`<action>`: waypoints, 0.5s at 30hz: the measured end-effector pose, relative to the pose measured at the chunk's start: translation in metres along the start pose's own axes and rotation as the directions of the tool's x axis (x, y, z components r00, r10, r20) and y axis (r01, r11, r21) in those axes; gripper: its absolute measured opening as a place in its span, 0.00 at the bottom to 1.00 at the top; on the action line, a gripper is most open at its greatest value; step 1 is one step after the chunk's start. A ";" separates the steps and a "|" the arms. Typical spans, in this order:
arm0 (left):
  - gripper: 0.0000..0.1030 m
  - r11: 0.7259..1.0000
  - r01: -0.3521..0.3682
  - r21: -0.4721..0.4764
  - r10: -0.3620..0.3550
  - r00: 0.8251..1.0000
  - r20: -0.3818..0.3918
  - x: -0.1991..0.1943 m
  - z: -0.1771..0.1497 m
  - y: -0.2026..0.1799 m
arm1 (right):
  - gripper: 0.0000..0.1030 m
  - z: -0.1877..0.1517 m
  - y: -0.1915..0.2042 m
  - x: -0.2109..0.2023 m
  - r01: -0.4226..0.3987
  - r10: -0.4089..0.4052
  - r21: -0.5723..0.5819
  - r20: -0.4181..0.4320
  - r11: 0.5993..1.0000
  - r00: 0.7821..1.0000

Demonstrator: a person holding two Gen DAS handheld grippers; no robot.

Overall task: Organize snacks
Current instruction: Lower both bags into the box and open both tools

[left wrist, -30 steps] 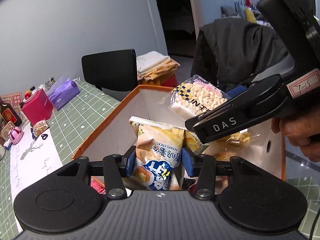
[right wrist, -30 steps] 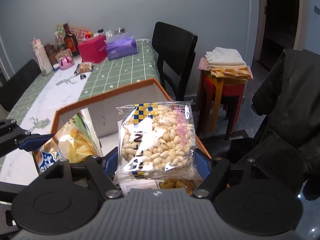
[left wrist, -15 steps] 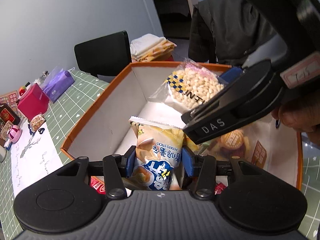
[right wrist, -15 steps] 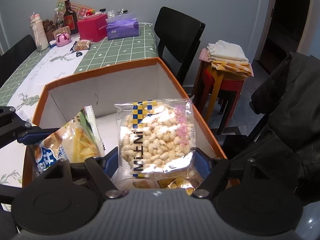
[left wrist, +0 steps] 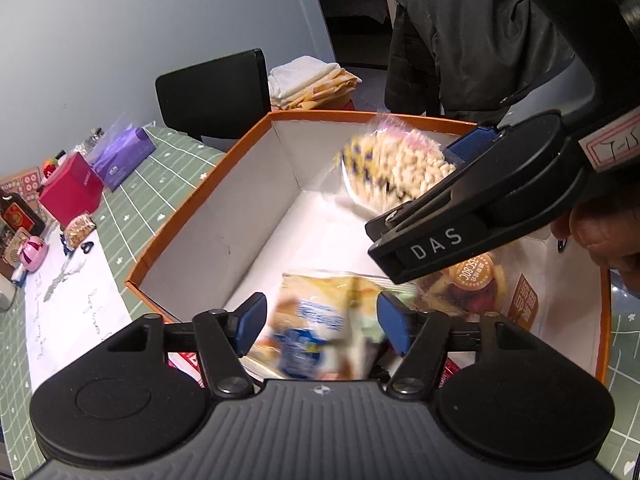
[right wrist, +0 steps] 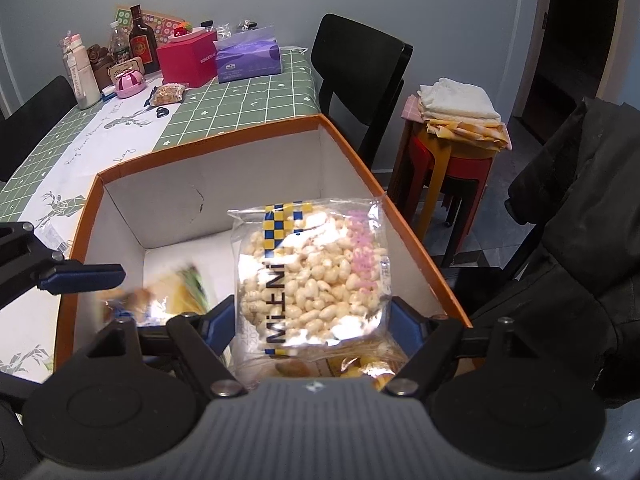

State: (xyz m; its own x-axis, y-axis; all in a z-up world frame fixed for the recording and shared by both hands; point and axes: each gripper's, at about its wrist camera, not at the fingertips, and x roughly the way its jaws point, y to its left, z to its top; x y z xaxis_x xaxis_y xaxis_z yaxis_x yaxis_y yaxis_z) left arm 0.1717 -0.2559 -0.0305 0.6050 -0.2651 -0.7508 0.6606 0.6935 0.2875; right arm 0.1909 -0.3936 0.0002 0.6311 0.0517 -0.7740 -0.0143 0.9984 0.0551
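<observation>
Left wrist view shows the left gripper low in the frame with its blue pads spread, having just been opening; the potato-stick bag lies between them but blurred and apparently dropping free, no pad pressing on it. It sits near the front of the orange-rimmed box, whose white floor is bare toward the upper middle of the frame. At the right edge a hand carries the right gripper, which crosses the frame diagonally.

Right wrist view puts the clear bag of puffed snacks at centre, upright between the right gripper's pads, which have also just been opening. Whether the pads press on it cannot be told for certain (the lower corners sit right at them, and the bag stands up without sagging), so a light hold seems likeliest. Other packets lie under it at the box's near right.

Risks, as judgements: the puffed-snack bag is near the box's right wall, and a release here could let it tip onto the rim and slide outside toward the floor. The falling potato-stick bag may land askew on the packets below, or catch on a pad. The two grippers are close together, so a careless withdrawal could knock one against the other.
</observation>
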 end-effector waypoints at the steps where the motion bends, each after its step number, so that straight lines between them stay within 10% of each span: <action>1: 0.73 1.000 -0.005 -0.001 0.005 1.000 0.005 -0.001 0.000 0.000 | 0.78 0.000 -0.001 -0.001 -0.003 0.003 0.002 0.005 1.000 1.000; 15: 0.75 0.997 -0.020 -0.072 0.027 0.994 0.108 -0.032 -0.004 0.025 | 0.80 0.006 -0.004 -0.024 -0.033 0.025 0.073 0.105 0.997 0.994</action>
State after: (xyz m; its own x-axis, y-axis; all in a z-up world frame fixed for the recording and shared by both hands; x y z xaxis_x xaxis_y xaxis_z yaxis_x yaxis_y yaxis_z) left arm 0.1668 -0.2270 -0.0016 0.6672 -0.3167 -0.6742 0.6151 0.7447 0.2589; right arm 0.1804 -0.3989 0.0226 0.7085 0.0742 -0.7018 0.0212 0.9918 0.1263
